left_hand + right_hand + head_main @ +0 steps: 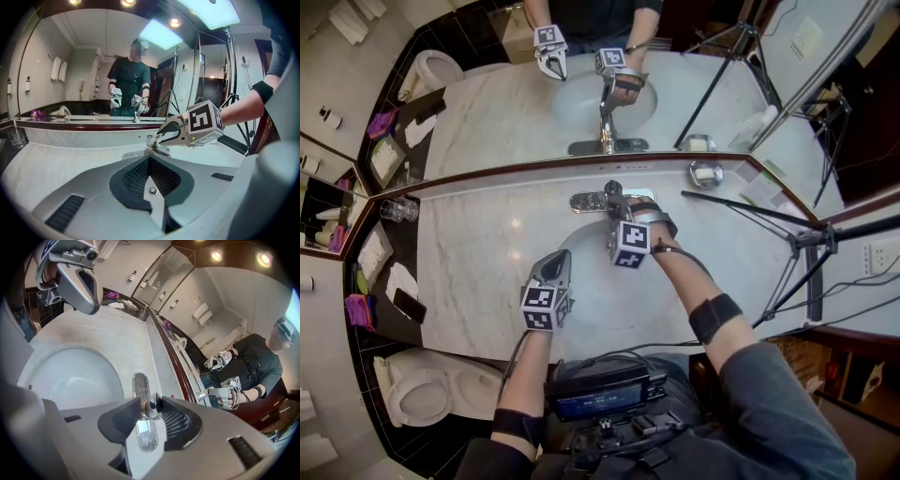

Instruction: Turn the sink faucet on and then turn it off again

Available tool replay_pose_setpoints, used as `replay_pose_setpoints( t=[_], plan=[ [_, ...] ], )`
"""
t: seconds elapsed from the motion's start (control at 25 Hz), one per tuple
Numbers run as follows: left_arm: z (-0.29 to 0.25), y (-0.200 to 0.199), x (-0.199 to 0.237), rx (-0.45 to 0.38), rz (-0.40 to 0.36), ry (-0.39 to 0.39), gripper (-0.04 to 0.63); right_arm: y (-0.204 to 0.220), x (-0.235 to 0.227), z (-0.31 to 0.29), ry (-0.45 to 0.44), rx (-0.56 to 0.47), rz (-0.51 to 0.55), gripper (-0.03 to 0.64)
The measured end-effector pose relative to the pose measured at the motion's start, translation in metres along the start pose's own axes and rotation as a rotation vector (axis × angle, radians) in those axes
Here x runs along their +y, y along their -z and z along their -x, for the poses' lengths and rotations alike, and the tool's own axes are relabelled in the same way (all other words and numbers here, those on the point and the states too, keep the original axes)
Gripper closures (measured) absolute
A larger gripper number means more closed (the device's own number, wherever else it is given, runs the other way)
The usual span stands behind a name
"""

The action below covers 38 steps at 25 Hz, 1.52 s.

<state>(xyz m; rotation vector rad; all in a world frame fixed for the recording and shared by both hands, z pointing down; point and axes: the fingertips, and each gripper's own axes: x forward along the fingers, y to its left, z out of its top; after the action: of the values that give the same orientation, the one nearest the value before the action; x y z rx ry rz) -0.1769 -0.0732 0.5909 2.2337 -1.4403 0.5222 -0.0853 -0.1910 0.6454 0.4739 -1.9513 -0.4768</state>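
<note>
The head view gives me the layout. The faucet [587, 201] stands at the middle of the table's [478, 253] back edge, just behind the sink basin [591, 314] and below the mirror [487, 103]. It hides the grip itself under the right gripper's [616, 208] body. The right gripper view shows it: both pads are clamped on the faucet's rounded chrome handle, with the long polished base plate running beneath. The left gripper view adds the side profile, where the right gripper reaches down onto the handle from above. The left gripper [559, 262] hovers over the basin's left rim, well apart from the faucet, with its jaws pressed together and empty.
</note>
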Motion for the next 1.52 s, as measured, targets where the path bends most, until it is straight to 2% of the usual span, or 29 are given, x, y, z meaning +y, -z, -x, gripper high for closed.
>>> replay_pose_setpoints(
  t=[0.64, 1.16, 1.36, 1.52],
  plan=[
    [-0.004, 0.0, -0.004, 0.002, -0.002, 0.008, 0.595, 0.004, 0.032, -0.001, -0.075, 0.007, 0.012, 0.472],
    [0.0, 0.001, -0.001, 0.0, -0.005, -0.008, 0.595, 0.005, 0.032, -0.001, -0.049, 0.02, 0.041, 0.468],
    [0.005, 0.0, 0.001, -0.002, -0.007, -0.015, 0.595, 0.009, 0.033, 0.01, -0.036, 0.002, -0.035, 0.466],
    [0.007, -0.001, 0.001, -0.005, -0.003, -0.016, 0.595, 0.013, 0.031, 0.028, -0.028, -0.04, -0.164, 0.466]
  ],
)
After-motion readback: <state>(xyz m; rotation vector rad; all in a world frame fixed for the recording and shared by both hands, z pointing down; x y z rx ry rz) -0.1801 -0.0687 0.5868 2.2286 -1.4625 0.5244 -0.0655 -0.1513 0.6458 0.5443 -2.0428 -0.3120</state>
